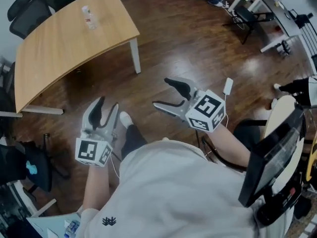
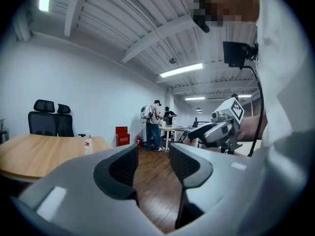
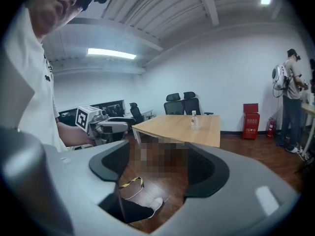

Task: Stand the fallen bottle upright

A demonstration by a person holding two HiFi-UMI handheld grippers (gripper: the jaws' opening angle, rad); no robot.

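Note:
A clear plastic bottle [image 1: 88, 18] with a red label stands upright on the far part of a wooden table [image 1: 64, 48]. It also shows small in the left gripper view as the bottle [image 2: 88, 144] and in the right gripper view as the bottle [image 3: 194, 119]. Both grippers hang over the wooden floor, well short of the table. My left gripper [image 1: 108, 103] is open with nothing between its jaws [image 2: 153, 156]. My right gripper [image 1: 161, 92] stands wide open and empty [image 3: 158, 163].
Black office chairs [image 1: 34, 6] stand behind the table. A dark chair [image 1: 29, 167] is at the left, and a screen on a stand [image 1: 270, 152] at the right. People [image 2: 155, 117] stand at distant desks beside a red box [image 2: 122, 135].

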